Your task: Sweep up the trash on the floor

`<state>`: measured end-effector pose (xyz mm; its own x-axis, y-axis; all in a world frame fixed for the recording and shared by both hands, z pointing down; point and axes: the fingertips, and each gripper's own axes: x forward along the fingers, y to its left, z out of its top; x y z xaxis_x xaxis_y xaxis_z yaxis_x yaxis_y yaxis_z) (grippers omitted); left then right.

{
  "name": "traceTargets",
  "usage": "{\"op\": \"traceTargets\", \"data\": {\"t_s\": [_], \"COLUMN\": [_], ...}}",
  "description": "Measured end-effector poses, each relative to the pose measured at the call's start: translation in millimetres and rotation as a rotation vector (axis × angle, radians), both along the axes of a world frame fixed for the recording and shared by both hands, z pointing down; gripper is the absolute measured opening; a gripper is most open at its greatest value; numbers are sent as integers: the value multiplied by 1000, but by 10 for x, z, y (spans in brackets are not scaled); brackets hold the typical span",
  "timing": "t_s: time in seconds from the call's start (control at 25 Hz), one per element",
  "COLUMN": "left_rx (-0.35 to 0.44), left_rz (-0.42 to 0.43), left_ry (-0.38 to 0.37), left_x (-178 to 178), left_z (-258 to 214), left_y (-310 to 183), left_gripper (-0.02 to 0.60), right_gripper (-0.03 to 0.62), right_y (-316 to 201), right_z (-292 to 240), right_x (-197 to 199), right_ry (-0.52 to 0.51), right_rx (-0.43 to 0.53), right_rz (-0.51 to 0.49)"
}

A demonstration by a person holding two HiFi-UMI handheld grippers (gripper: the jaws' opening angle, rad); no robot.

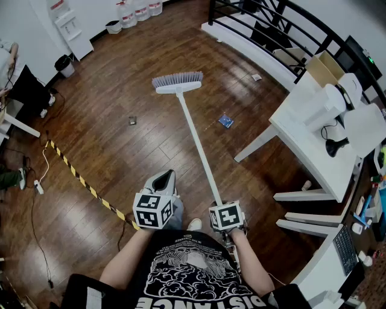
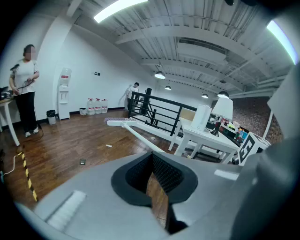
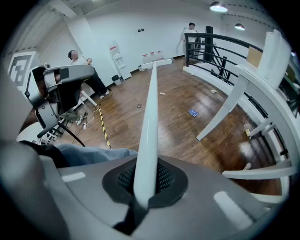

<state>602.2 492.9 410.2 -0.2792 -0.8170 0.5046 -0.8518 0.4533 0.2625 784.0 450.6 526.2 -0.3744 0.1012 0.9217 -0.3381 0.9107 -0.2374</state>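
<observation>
Your right gripper [image 1: 225,216]: jaws clenched on broom [image 1: 192,136] handle's near end | left gripper [image 1: 161,192]: jaws released, empty | its head far, blue scrap [image 1: 225,121] to the right | likely light, stiff, smooth: grip lower too

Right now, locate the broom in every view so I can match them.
Head view: broom runs from brush, top centre, down to the right gripper.
Left gripper view: broom centre left, beyond the empty jaws.
Right gripper view: broom handle up the centre, clamped in the jaws.
Shared landmark: black railing, right of the broom everywhere.
</observation>
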Motion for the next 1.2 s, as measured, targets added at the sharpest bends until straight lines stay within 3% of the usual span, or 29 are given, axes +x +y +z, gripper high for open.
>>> {"op": "traceTargets", "data": {"t_s": [0.32,0.72,1.2], "left_rx": [3,1,-7], "left_rz": [-26,-56,-178], "left_ry": [44,110,175], "left_x": [-729,-2039,-3446], "left_z": [218,366,667], "left_y": [-219,-462,-332], "left_gripper": [5,5,5], "right_gripper": [0,0,0], "right_y": [-207,-528,-830], "right_z": [144,285,493], "right_x": [-695,-1796,-3220], "right_ry": [42,155,282], "right_rx": [4,0,34], "right_rz": [-44,-103,-289]}}
